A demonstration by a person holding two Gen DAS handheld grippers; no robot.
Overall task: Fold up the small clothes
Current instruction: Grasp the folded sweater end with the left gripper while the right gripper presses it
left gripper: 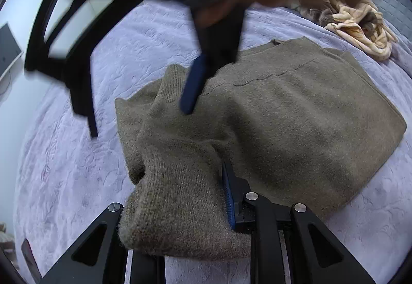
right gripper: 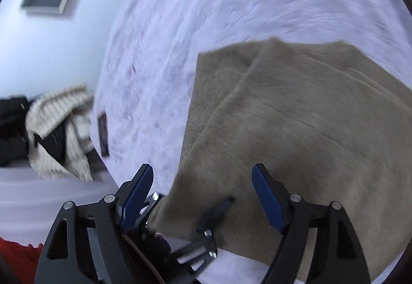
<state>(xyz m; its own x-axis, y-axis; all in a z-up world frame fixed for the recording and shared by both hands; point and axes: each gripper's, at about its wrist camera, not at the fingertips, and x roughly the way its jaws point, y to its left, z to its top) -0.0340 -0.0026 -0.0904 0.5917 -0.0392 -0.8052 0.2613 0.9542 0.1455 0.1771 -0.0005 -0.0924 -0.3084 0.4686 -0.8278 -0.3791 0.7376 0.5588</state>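
Two tongs on job. My left tongs (left gripper: 180,209) pinch sleeve of olive-brown knitted sweater (left gripper: 296,114) lying on lilac quilted bed (left gripper: 77,155); thick knit may slide out mid-fold. My right tongs (right gripper: 203,196) splayed wide, empty, angled down above sweater, blurred; careless swing could snag fold.

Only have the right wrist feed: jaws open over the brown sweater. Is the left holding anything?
Observer: Yes. The left gripper is shut on a bunched fold at the sweater's near edge.
Operator: More clothes on the bed?
Observer: A crumpled cream garment lies on the bedspread beyond the sweater, apart from it.
Operator: Right jaws clear of the cloth?
Observer: Seen from the left wrist, the right gripper looks to hang above the sweater, with nothing between its fingers; it is blurred.
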